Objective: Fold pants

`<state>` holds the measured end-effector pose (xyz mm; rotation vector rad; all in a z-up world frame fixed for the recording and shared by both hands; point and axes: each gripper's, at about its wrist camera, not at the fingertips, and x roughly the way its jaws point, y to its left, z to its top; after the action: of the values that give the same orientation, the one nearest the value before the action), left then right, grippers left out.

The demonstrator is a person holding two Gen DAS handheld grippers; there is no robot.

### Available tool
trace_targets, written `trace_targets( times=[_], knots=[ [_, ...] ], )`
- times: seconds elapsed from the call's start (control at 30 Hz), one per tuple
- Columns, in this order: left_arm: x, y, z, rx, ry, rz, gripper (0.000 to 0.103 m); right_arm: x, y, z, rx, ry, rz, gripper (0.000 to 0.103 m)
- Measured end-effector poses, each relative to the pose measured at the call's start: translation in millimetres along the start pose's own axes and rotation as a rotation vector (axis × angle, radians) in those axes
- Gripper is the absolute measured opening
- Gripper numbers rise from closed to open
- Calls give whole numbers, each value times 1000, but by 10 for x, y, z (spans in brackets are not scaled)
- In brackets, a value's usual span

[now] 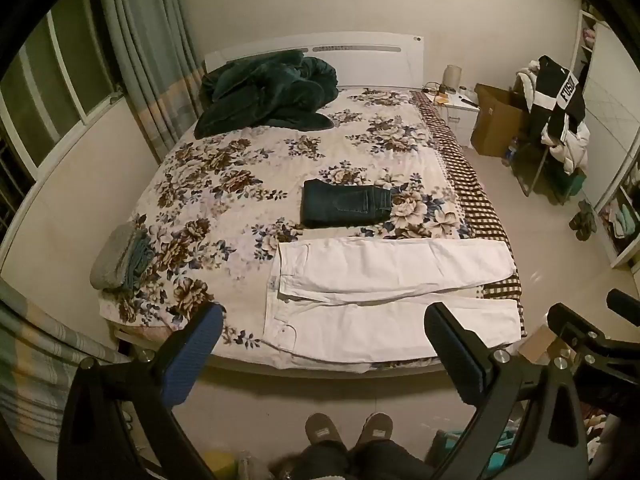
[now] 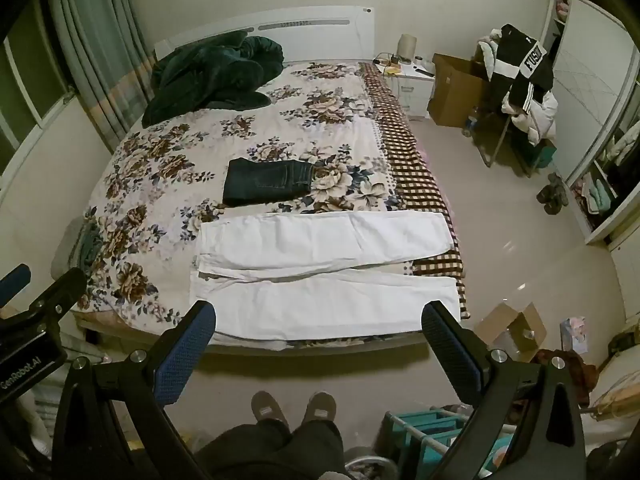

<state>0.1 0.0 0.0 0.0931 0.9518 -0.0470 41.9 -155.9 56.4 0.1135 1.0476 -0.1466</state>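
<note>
White pants (image 1: 384,280) along bed edge (image 1: 320,368)

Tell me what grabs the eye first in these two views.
The white pants lie spread flat along the bed's near edge, legs pointing right. Just beyond them sit folded dark jeans on the floral bedspread. Both the left gripper and right gripper hover open, short of the bed.

a home bedroom: floral-sheeted bed (image 1: 240,184), curtains (image 1: 160,40), nightstand (image 1: 460,112).
</note>
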Motion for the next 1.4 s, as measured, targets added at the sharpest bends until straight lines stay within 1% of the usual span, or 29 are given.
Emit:
trace_targets(
  times=[0.13,0.17,0.47,0.73,0.8,0.93,1.3,1.4],
  knots=[
    [0,-1,-1,1,-4,0,103,18,-21,14,7,3,9,103],
    [1,-2,-1,1,-4,-1,103,1,-1,0,-4,-8,-4,103],
    [-6,3,-1,-5,-10,0,103,29,-6,22,-10,-8,-4,103],
    [16,-62,18,-5,-15,-1,103,-38,0,26,-6,-18,-3,103],
    [13,-56,17,-6,-17,-1,103,-125,29,85,-6,-19,-2,103],
    [-92,-123,67,-5,-22,-2,103,-129,62,98,-5,-19,-4,103],
    [-112,-132,79,-10,-27,-8,103,-148,72,98,-7,-22,-3,103],
    [-106,-100,62,-12,-28,-8,103,-355,133,225,-10,-17,1,103]
  ],
)
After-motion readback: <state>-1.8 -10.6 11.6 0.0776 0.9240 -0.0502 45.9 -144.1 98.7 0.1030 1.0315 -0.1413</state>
